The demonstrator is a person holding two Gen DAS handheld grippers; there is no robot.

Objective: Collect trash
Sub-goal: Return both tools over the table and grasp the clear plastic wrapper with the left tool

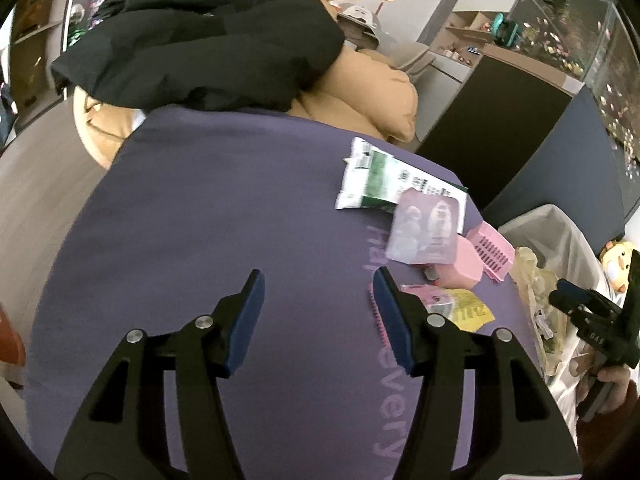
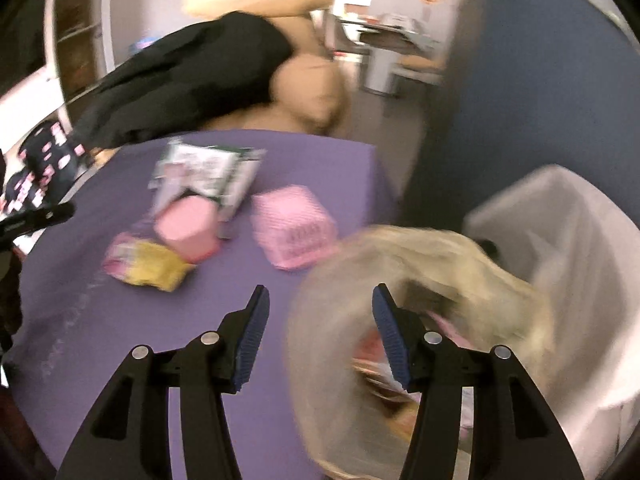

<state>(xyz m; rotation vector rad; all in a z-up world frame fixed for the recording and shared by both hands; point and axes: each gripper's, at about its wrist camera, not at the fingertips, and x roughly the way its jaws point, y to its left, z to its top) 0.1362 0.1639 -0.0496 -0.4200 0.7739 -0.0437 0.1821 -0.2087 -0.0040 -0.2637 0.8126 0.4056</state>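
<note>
Trash lies on a purple mat (image 1: 208, 216): a green-and-white wrapper (image 1: 380, 178), a translucent card pack (image 1: 424, 228), a pink box (image 1: 464, 264), a pink ribbed box (image 1: 494, 250) and a yellow wrapper (image 1: 468, 308). My left gripper (image 1: 318, 280) is open and empty above the mat, left of the trash. My right gripper (image 2: 318, 296) is open and empty over the mat's edge, beside a clear plastic bag (image 2: 440, 256) that is blurred in mid-air. The right wrist view shows the pink box (image 2: 186, 232), ribbed box (image 2: 294, 232) and yellow wrapper (image 2: 156, 266).
A white-lined trash bin (image 2: 560, 216) stands right of the mat, also seen in the left wrist view (image 1: 560, 232). A black garment (image 1: 200, 40) and tan cushions (image 1: 360, 96) lie behind the mat. A dark blue partition (image 2: 520, 100) stands at the right.
</note>
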